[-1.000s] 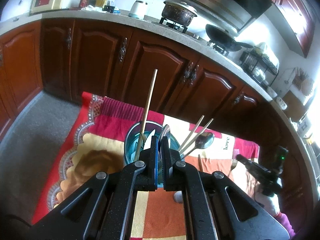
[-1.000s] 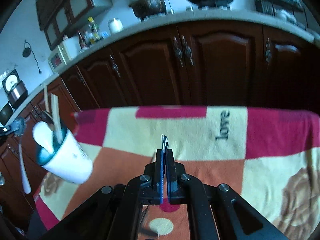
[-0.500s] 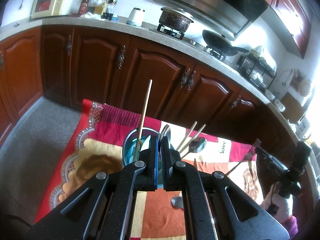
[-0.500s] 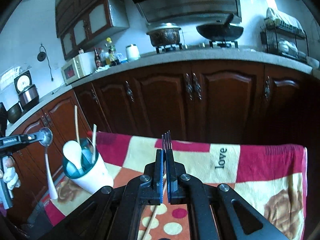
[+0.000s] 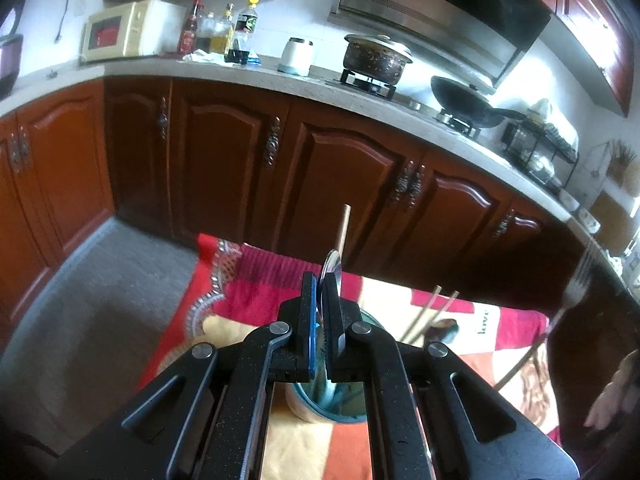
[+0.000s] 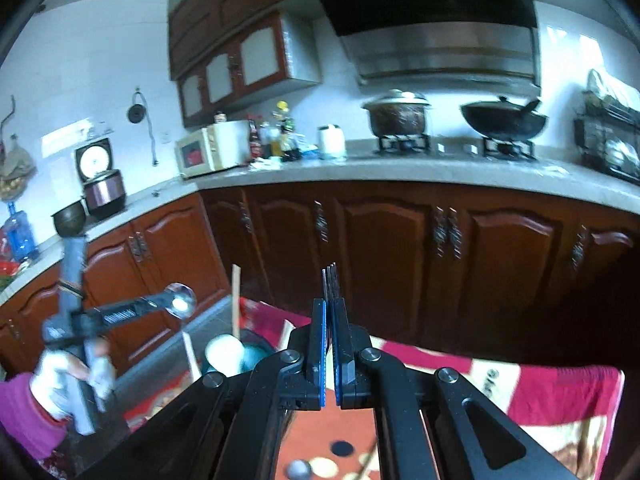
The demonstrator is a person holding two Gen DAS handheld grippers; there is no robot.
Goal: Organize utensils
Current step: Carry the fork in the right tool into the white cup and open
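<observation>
My left gripper (image 5: 319, 280) is shut on a metal spoon (image 5: 332, 266) whose bowl sticks up past the fingertips. Right below its fingers stands a teal-lined white cup (image 5: 320, 404) on the patterned cloth (image 5: 248, 280). The cup holds a wooden stick (image 5: 344, 228), a pair of chopsticks (image 5: 430, 308) and a dark spoon (image 5: 440, 330). My right gripper (image 6: 330, 306) is shut on a fork (image 6: 331, 280), tines upward, raised above the table to the right of the cup (image 6: 252, 354). A white spoon (image 6: 224, 354) rests in the cup.
Dark wooden cabinets (image 6: 384, 256) under a grey counter (image 6: 400, 172) run behind the table, with a microwave (image 6: 204, 152), bottles, a pot (image 6: 396, 114) and a wok (image 6: 504, 122). Grey floor (image 5: 100, 300) lies left of the table. A gloved hand (image 6: 52, 392) holds the left gripper.
The right gripper has risen with the fork, from close over the cloth to well above it. The left gripper tilted up slightly, so the cup now sits under its fingers.
</observation>
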